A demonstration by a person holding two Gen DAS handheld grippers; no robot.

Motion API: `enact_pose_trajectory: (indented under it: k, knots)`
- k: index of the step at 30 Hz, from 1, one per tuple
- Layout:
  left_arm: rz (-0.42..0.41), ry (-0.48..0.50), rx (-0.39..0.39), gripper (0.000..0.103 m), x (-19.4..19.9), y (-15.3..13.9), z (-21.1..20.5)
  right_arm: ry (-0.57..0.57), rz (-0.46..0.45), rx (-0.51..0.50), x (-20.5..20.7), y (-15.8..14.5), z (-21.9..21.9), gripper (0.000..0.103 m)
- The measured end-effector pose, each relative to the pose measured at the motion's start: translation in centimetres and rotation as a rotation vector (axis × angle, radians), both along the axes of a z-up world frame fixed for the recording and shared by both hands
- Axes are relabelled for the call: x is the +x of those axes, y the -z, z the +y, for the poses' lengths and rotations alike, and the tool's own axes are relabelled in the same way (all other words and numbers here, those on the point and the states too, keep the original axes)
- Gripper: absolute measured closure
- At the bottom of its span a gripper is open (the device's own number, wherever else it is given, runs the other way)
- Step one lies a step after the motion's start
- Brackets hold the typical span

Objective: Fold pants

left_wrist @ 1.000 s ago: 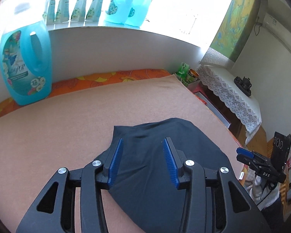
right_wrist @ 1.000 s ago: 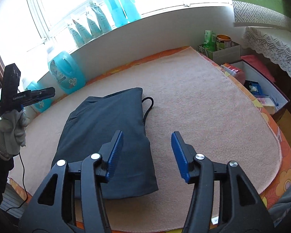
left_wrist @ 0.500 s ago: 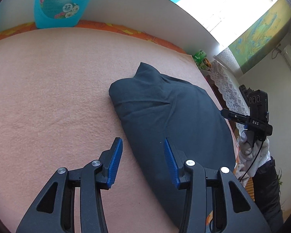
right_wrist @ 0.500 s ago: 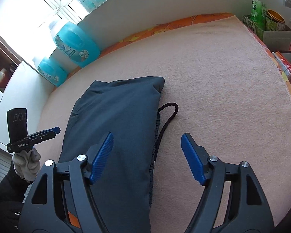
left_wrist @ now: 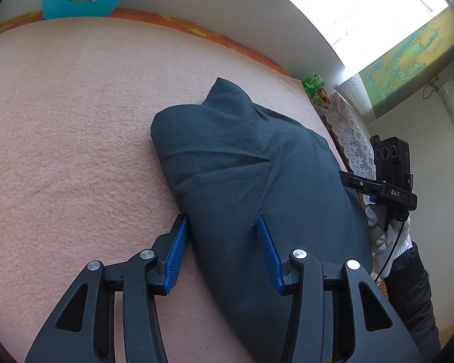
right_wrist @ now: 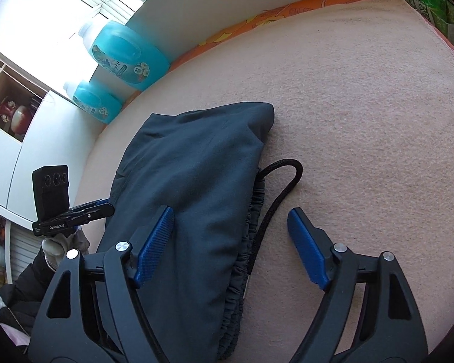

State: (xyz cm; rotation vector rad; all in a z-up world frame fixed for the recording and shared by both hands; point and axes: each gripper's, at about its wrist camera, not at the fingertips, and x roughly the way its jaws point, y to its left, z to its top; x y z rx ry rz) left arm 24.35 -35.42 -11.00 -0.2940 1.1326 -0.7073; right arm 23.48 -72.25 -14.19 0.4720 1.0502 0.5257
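Dark blue-grey pants [left_wrist: 251, 175] lie folded in a flat bundle on a beige blanket [left_wrist: 69, 139]. In the right wrist view the pants [right_wrist: 190, 187] show an elastic waistband along the right edge and a black drawstring [right_wrist: 275, 193] looping onto the blanket. My left gripper [left_wrist: 221, 242] is open, low over the bundle's left edge, jaws astride the fold. My right gripper [right_wrist: 230, 236] is open wide, over the waistband edge and the drawstring. Each gripper shows in the other's view, at the bundle's opposite side.
Blue detergent bottles [right_wrist: 130, 54] stand against the white wall under the window. An orange patterned cover [left_wrist: 196, 30] edges the blanket. Green boxes [left_wrist: 314, 87] and a lace-covered shelf [left_wrist: 348, 133] lie past the far right end. A white cabinet [right_wrist: 24, 151] stands left.
Both grippers have dropped lower and moved closer to the pants. The left gripper's jaws now straddle the bundle's left edge; the right gripper sits nearer the waistband and drawstring.
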Motion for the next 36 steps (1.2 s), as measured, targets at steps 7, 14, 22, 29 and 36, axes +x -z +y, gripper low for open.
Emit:
enact_pose_trajectory:
  k: [7,14,22,29,36]
  knots:
    - [-0.021,0.01,-0.032,0.058,0.5,0.2,-0.7,-0.019,0.011,0.043,-0.1,0.5,0.2,0.05]
    - [-0.053,0.034,-0.048,0.073,0.4,0.6,-1.6,0.03,-0.016,0.052,-1.1,0.7,0.5,0.065]
    - [-0.084,0.063,-0.056,0.09,0.1,0.2,-2.8,0.098,-0.095,-0.073,-3.2,-1.8,2.9,0.079]
    - [-0.137,0.072,-0.089,0.093,-0.6,-1.8,-2.7,0.135,-0.164,-0.132,-4.9,-4.1,4.0,0.083]
    - [-0.204,0.084,-0.104,0.094,-0.9,-4.1,-2.4,0.148,-0.262,-0.149,-7.0,-7.7,4.3,0.084]
